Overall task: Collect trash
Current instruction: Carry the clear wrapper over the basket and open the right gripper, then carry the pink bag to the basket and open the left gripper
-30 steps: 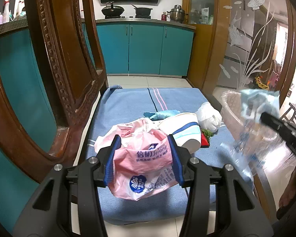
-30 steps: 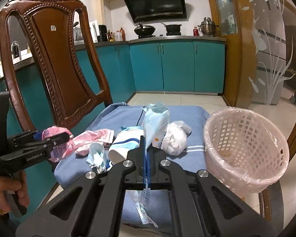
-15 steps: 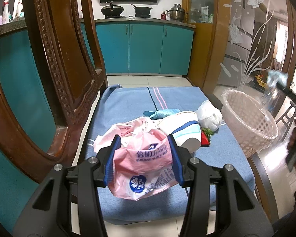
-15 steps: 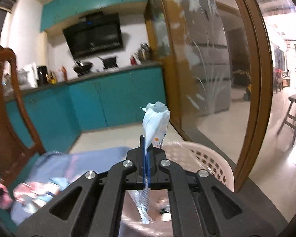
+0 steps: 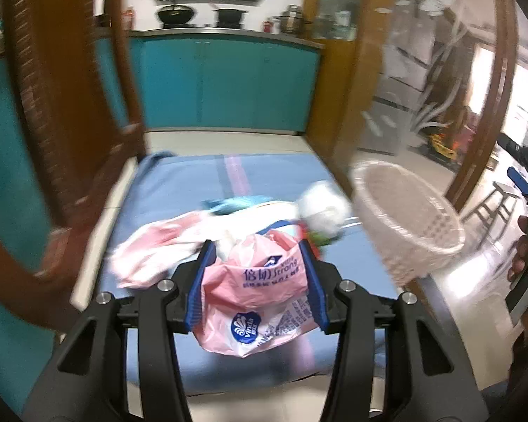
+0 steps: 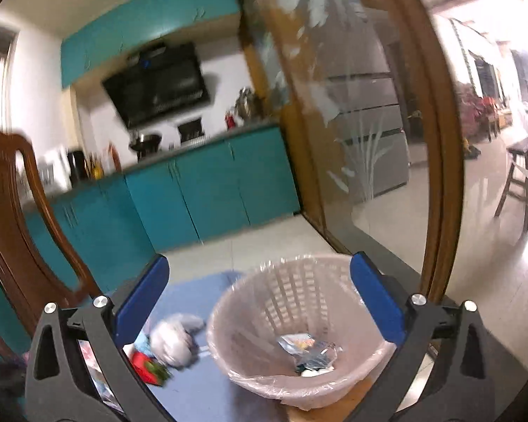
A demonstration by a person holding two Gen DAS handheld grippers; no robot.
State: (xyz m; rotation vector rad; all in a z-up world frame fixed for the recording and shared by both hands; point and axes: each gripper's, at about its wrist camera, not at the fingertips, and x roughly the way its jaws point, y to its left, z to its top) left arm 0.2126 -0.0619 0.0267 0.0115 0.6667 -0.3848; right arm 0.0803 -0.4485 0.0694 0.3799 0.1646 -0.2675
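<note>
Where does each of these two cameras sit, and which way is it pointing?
Left wrist: rides the left gripper, facing the kitchen across the blue cloth; its fingers pinch a pink tissue wrapper; the person's right hand shows at right.
Right wrist: rides the right gripper, looking down into the lined wastebasket; open fingers only.
Both show the wastebasket, a white wad, teal cabinets.

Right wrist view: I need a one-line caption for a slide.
Open right gripper above the lined basket, a wrapper lying inside.
</note>
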